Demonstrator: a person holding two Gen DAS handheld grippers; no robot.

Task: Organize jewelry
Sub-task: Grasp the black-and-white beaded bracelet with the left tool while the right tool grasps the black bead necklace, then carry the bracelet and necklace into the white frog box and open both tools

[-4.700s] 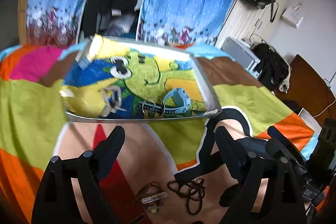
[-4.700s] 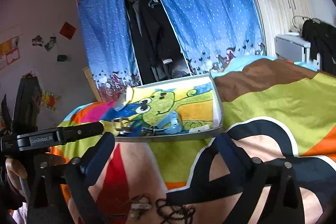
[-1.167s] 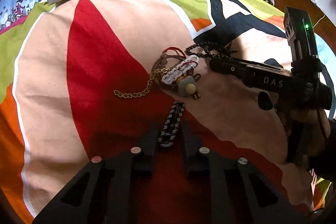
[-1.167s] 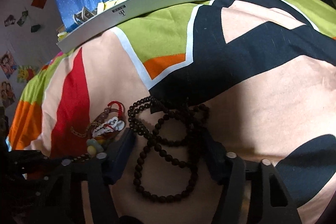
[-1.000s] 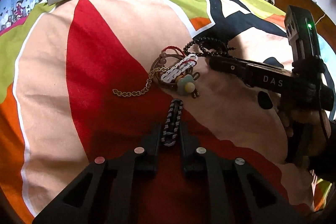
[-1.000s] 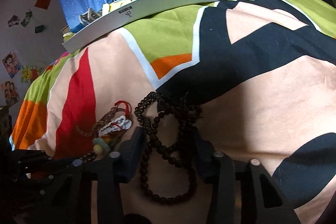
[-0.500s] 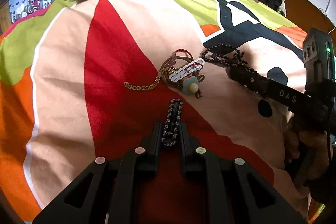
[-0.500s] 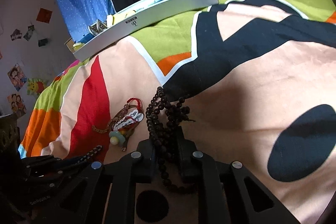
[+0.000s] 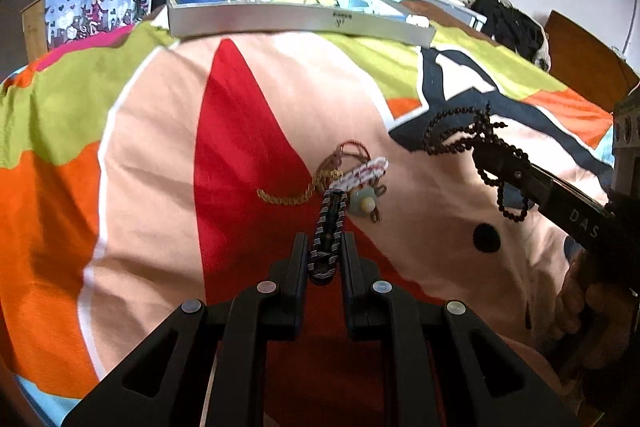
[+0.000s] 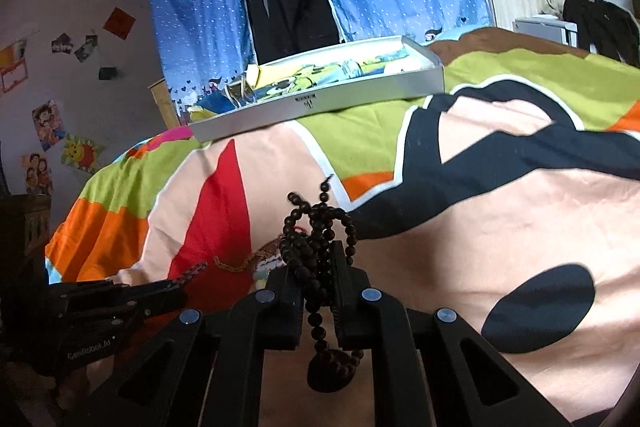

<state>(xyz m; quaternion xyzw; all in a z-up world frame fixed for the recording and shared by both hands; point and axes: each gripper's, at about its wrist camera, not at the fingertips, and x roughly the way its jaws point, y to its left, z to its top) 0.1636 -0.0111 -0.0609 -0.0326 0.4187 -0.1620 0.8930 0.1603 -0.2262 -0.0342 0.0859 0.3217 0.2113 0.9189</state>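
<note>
Left wrist view: the left hand-held gripper sits at 6 o'clock, its two black fingers pinched narrow on one end of a striped cord bracelet. The bracelet's long axis runs straight ahead toward 12 o'clock, in line with the fingers, and its far end reaches a small heap of jewelry on the bed cover. The heap holds a thin gold chain, a white beaded clip and a pale round charm. I cannot tell whether the bracelet's far end touches the heap or hangs just above it.

At 3 o'clock the right hand-held gripper comes in from the side, clamped on a long string of dark wooden beads that droops in loops on both sides of its fingers, clear of the bed.

Right wrist view: the bead string hangs between the closed fingers at 6 o'clock, and a tassel dangles beneath.

A shallow grey tray with a cartoon picture inside lies at 12 o'clock in both views, well beyond the heap, its long side facing the grippers. Both pieces look ready to be carried forward into it. Neither hand looks clearly nearer the tray, so either piece could go first.
</note>
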